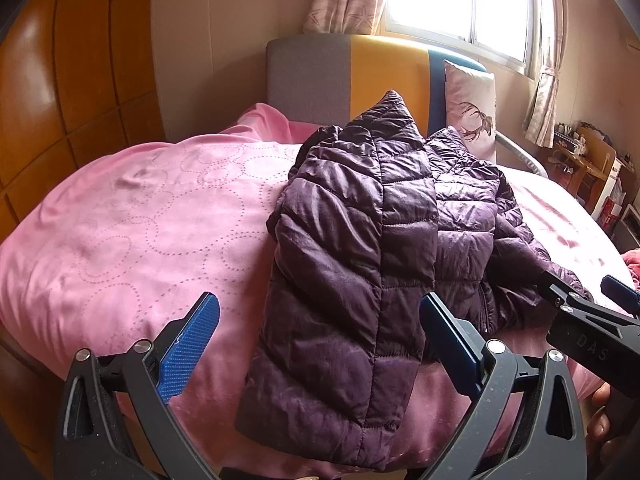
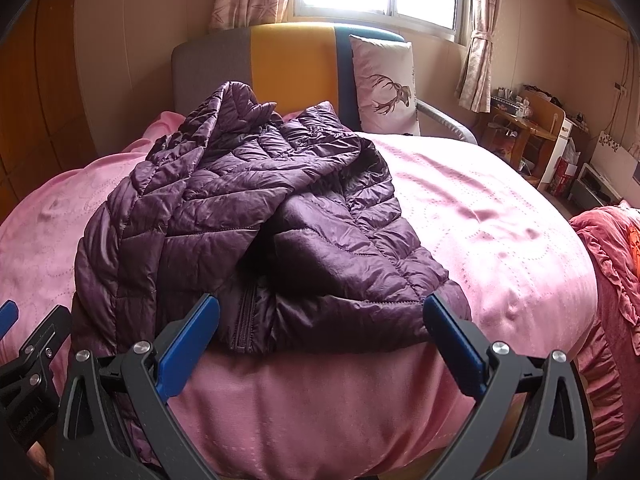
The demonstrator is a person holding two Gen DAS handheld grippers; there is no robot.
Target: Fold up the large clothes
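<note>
The left gripper (image 1: 320,320) has its blue-padded fingers (image 1: 188,350) spread wide apart with nothing between the pads, held at the near edge of the bed. Between and beyond them lies the dark purple quilted puffer jacket (image 1: 360,240), one folded panel draping toward the near edge of the pink bedspread with dotted loop pattern (image 1: 120,220). The right gripper (image 2: 320,320) is likewise spread wide and empty, poised just near the jacket's hem and zipper. In the right wrist view the jacket (image 2: 240,220) sits left of centre, rumpled, with bare bedspread (image 2: 500,220) to its right. At the far end stand a grey, yellow and blue headboard (image 2: 288,64) and a white deer-print pillow (image 2: 384,84).
</note>
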